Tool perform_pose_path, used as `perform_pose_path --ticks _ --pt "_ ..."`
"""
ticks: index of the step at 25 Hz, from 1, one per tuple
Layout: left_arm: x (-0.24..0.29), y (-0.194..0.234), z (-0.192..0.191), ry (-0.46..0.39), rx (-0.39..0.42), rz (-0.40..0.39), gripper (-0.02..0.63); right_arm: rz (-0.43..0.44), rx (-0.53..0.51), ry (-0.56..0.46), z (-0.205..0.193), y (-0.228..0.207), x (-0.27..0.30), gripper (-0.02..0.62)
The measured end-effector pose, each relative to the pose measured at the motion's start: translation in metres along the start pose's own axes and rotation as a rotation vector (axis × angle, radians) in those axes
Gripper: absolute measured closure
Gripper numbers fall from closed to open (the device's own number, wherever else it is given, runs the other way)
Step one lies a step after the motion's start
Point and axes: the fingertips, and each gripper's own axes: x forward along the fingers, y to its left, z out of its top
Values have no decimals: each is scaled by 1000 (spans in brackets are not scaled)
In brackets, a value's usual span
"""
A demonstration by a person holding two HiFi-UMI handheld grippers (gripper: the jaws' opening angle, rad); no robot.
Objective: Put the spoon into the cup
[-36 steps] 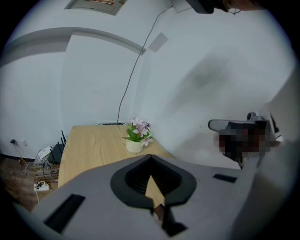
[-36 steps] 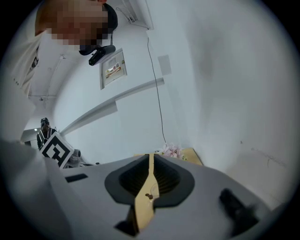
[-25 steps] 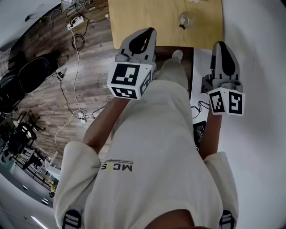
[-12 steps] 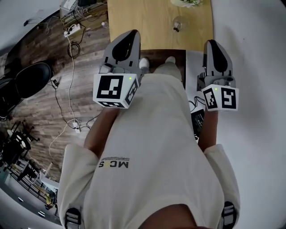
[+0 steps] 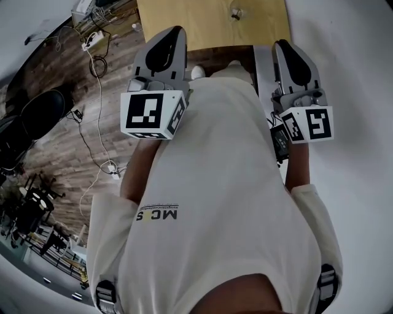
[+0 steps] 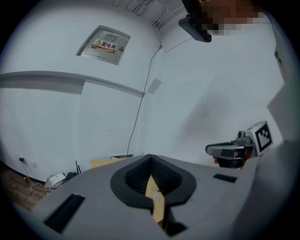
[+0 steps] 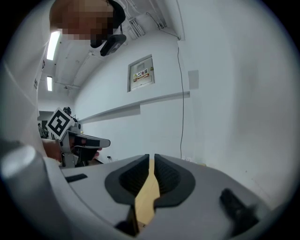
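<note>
In the head view a small clear glass cup (image 5: 235,12) stands on the wooden table (image 5: 196,24) at the top edge. A small dark thing sits by it, and I cannot make out a spoon. My left gripper (image 5: 171,30) is held up over the table's near edge, jaws shut and empty (image 6: 150,157). My right gripper (image 5: 284,44) hovers beside the table's right corner. Its jaws (image 7: 151,157) stand together with only a thin slit and nothing between them. Both point roughly level at a white wall, well short of the cup.
Left of the table, cables and a power strip (image 5: 92,42) lie on the wood floor, with a black chair (image 5: 34,110) further left. A dark device (image 5: 279,141) sits on the white surface (image 5: 356,184) by my right forearm. Each gripper view shows the other gripper (image 6: 227,151) (image 7: 89,141).
Both grippers have risen in front of me. The table and the cup have slid toward the top edge of the head view. Neither jaw opening has changed.
</note>
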Motion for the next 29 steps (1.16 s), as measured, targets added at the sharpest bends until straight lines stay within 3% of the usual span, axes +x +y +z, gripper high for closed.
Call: perform_pose_path --ticks 6,29 --pt "1 -12 -2 6 -7 -38 595 -44 8 20 -7 -4 -19 554" --pt "-11 -21 -22 57 4 -109 595 -33 25 30 -15 23 -14 554"
